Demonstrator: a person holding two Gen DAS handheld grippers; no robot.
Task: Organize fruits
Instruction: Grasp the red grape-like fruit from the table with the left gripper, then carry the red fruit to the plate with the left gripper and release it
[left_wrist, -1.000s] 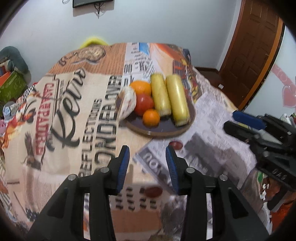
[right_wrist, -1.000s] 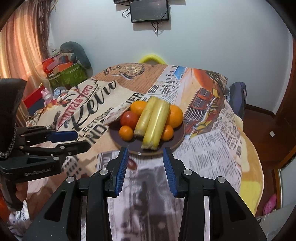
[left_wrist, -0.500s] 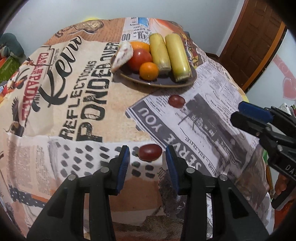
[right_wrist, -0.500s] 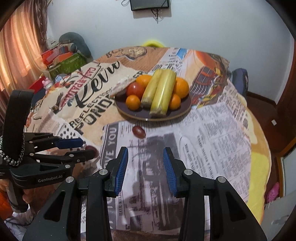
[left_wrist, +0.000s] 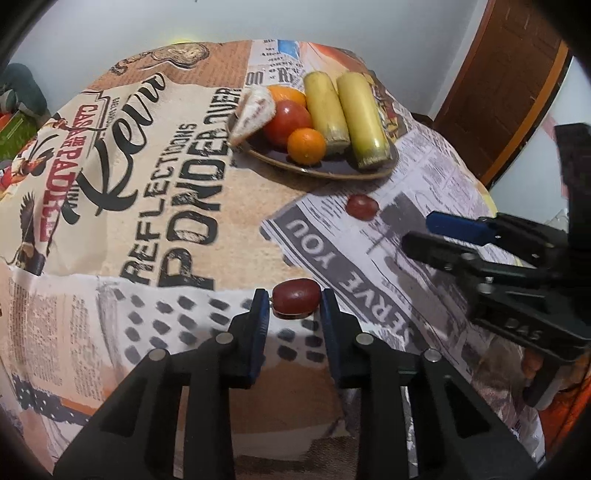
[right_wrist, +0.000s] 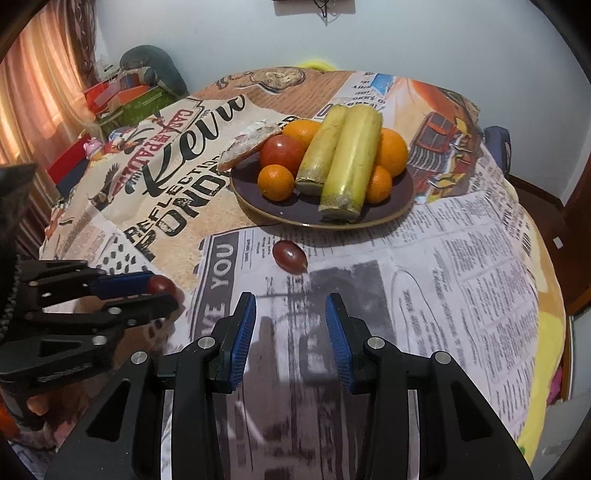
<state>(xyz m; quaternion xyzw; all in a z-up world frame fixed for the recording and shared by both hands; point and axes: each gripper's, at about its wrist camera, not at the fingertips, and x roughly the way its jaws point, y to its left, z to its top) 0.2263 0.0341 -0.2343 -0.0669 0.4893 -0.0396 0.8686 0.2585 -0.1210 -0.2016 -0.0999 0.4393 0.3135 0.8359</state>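
Observation:
A dark plate (left_wrist: 332, 170) (right_wrist: 391, 210) holds oranges, a red tomato (left_wrist: 286, 118), two yellow corn cobs (right_wrist: 351, 155) and a pale wedge. Two red grapes lie loose on the printed tablecloth. The near grape (left_wrist: 296, 294) sits between the open fingers of my left gripper (left_wrist: 291, 308), at their tips; whether the pads touch it I cannot tell. It also shows in the right wrist view (right_wrist: 160, 284). The far grape (left_wrist: 362, 206) (right_wrist: 290, 256) lies just in front of the plate. My right gripper (right_wrist: 290, 321) is open and empty, a short way short of the far grape.
The round table (right_wrist: 480, 277) drops off at its near and right edges. A brown door (left_wrist: 509, 74) stands at the right. Boxes and toys (right_wrist: 122, 96) are stacked at the left by a curtain.
Both grippers have moved forward and lower toward the table. The near grape now sits between my left fingers. The far grape is closer to my right gripper.

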